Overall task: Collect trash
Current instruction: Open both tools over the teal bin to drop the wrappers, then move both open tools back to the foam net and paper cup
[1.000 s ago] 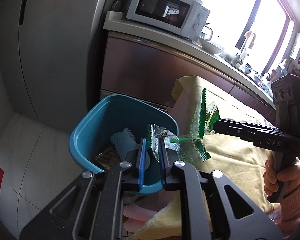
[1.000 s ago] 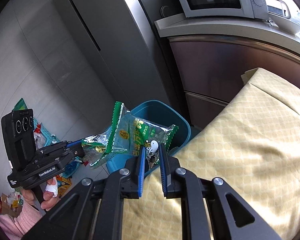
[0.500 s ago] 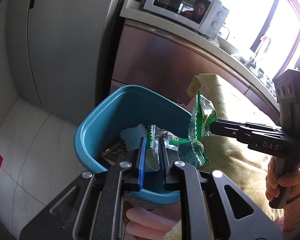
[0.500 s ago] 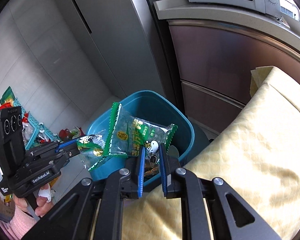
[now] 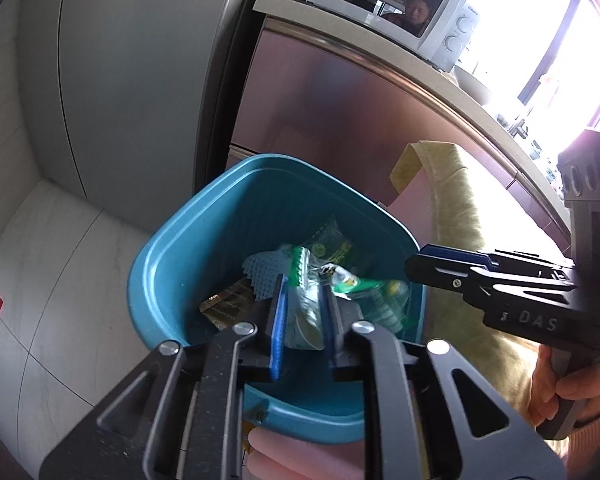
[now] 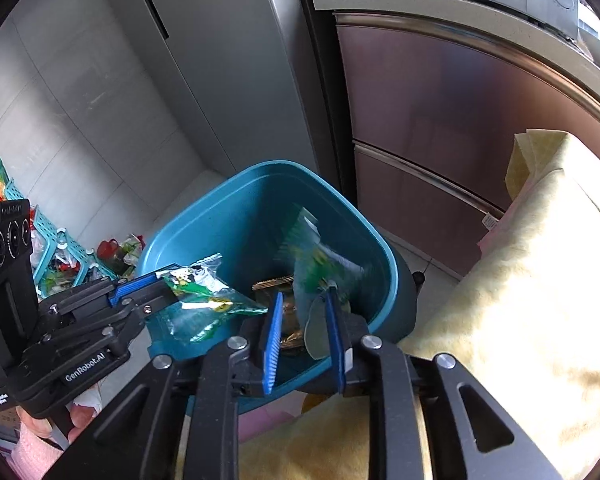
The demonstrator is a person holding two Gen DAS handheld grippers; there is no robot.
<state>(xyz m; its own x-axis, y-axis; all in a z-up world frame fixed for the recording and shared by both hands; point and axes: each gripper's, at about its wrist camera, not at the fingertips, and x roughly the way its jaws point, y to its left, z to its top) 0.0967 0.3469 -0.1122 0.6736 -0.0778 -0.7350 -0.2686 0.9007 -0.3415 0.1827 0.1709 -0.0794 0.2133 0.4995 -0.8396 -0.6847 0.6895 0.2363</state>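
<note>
Kitchen corner with fridge, counter and a covered table

A tall grey refrigerator (image 5: 112,80) fills the far left, its door seam running down the panel, with pale floor tiles (image 5: 48,280) spreading near and left of it. Right of the fridge stands a brown cabinet front (image 6: 440,128) with a drawer line across it, topped by a light counter (image 5: 380,48) that carries a white microwave (image 5: 392,0) with two dials. A yellow patterned tablecloth (image 6: 520,280) drapes the table on the near right, a pink layer (image 5: 412,196) showing under its far corner. At far left, turquoise plastic baskets (image 6: 56,248) hold mixed colourful items, too small to name.
</note>
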